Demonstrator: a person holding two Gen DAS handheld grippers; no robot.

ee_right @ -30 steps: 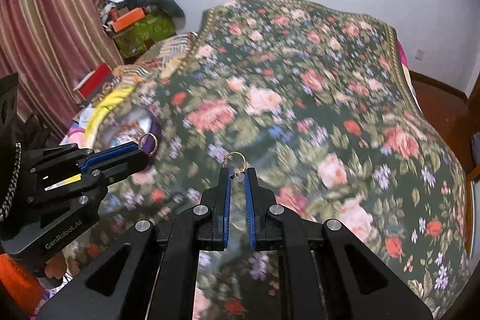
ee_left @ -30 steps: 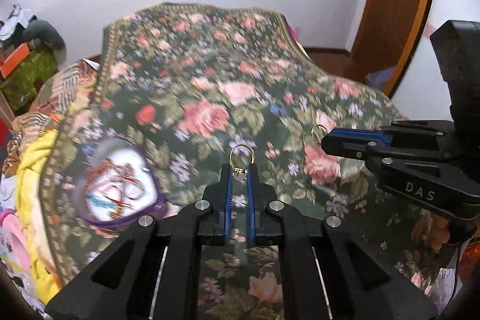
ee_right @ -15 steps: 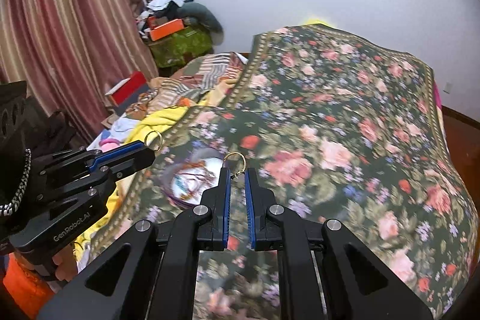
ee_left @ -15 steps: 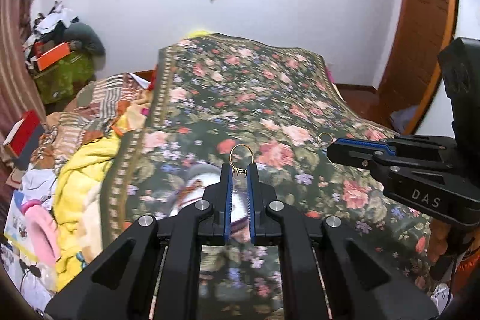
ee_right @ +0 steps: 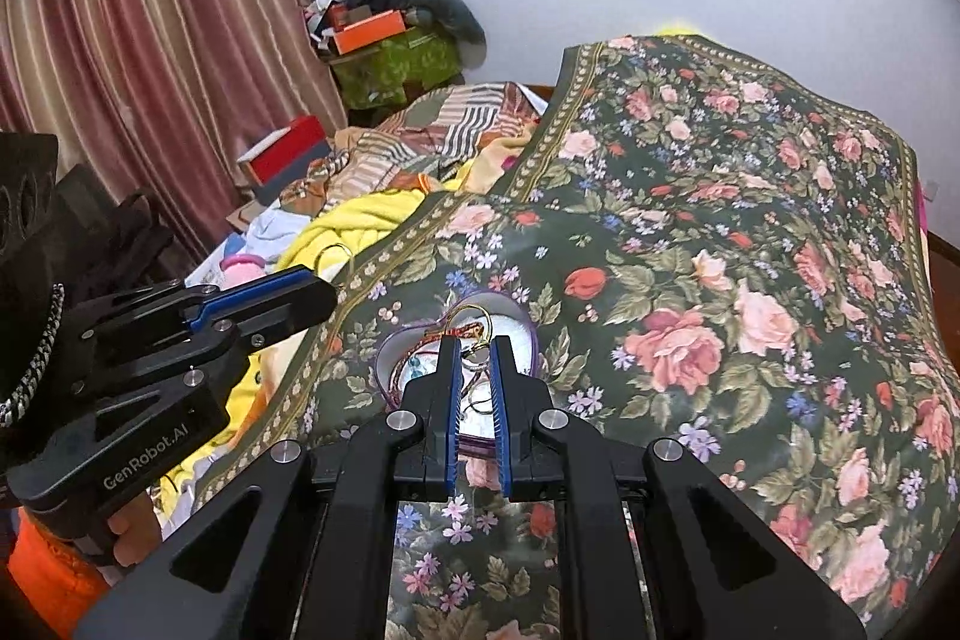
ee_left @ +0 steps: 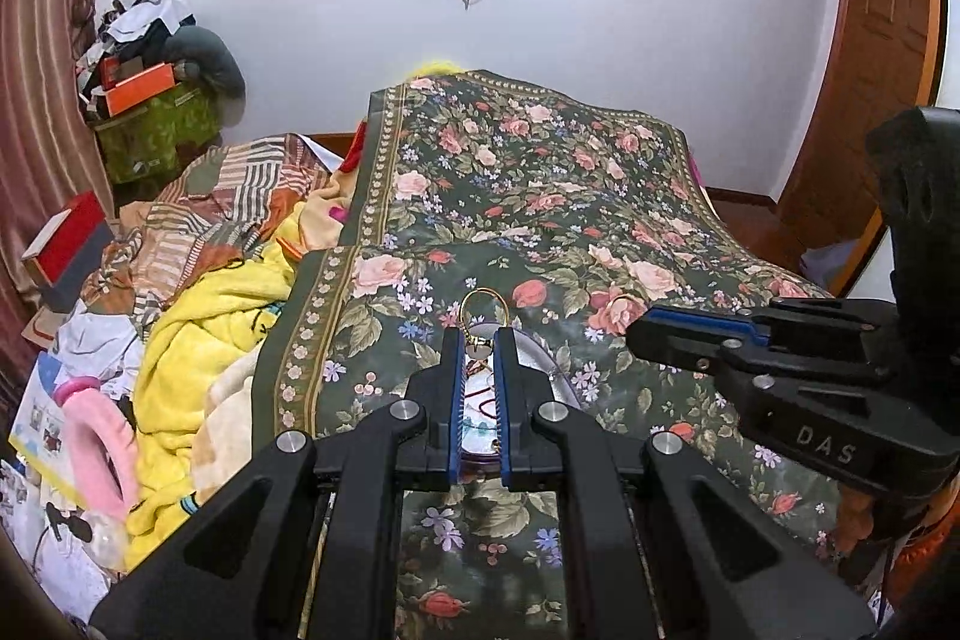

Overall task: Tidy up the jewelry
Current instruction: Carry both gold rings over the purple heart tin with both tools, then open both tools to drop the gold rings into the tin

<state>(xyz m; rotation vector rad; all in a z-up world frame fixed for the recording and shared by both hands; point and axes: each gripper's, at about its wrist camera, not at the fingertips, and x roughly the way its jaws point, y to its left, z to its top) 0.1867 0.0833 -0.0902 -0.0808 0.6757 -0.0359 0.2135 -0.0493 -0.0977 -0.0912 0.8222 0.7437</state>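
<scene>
My left gripper (ee_left: 480,337) is shut on a gold hoop earring (ee_left: 483,300) that stands up from its tips. My right gripper (ee_right: 475,343) is shut on a second gold hoop earring (ee_right: 478,319). Each shows in the other's view: the right gripper (ee_left: 639,334) at the right with its hoop (ee_left: 624,307), the left gripper (ee_right: 318,289) at the left with its hoop (ee_right: 336,256). A purple heart-shaped box (ee_right: 390,349) holding several tangled pieces lies on the floral bedspread (ee_right: 720,250), just under and behind the right fingertips. In the left wrist view the box (ee_left: 546,361) is mostly hidden by the fingers.
A yellow blanket (ee_left: 198,340), striped cloth (ee_left: 222,196) and a pink ring-shaped item (ee_left: 99,436) lie left of the bedspread. A red box (ee_left: 66,238) and piled clutter (ee_left: 150,82) stand by the curtain (ee_right: 150,40). A wooden door (ee_left: 870,100) is at the right.
Both grippers have moved left across the bed with their hoops still held. The heart-shaped box has come from the left side to just under the fingertips. More wall shows.
</scene>
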